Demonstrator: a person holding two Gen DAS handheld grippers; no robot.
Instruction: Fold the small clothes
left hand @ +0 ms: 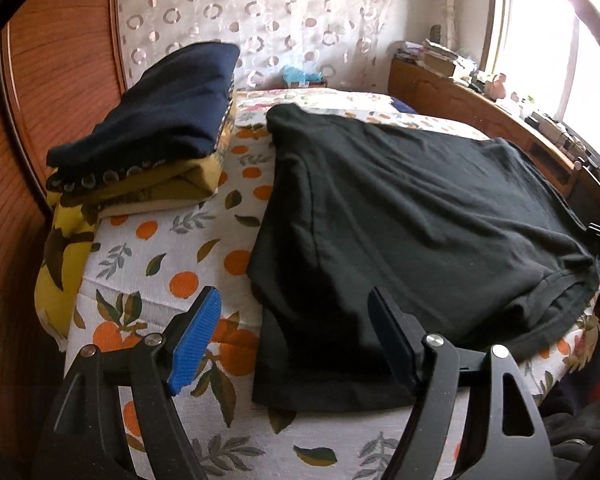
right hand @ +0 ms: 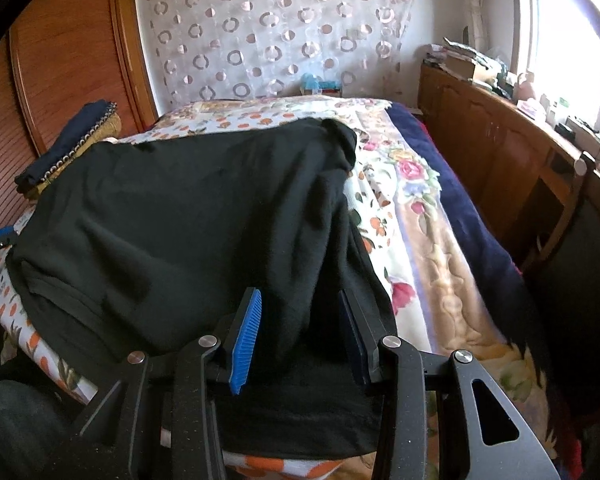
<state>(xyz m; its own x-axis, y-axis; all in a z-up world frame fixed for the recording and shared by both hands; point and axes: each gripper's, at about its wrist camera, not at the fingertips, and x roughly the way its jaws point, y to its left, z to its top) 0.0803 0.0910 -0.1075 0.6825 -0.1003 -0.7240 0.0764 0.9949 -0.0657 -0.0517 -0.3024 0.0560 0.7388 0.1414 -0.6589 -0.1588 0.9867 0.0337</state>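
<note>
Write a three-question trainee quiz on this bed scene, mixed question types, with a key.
1. True or false: the black shirt is already folded onto the stack of clothes.
2. Multiple choice: the left hand-held gripper is A) shut on the shirt, B) open over the shirt's near edge, C) gripping the stack.
3. Short answer: what lies between the pads of the right hand-held gripper?

Key: 1 false, it lies spread on the bedspread, beside the stack. 2 B. 3 the shirt's black cloth; the pads stand apart and do not pinch it.
</note>
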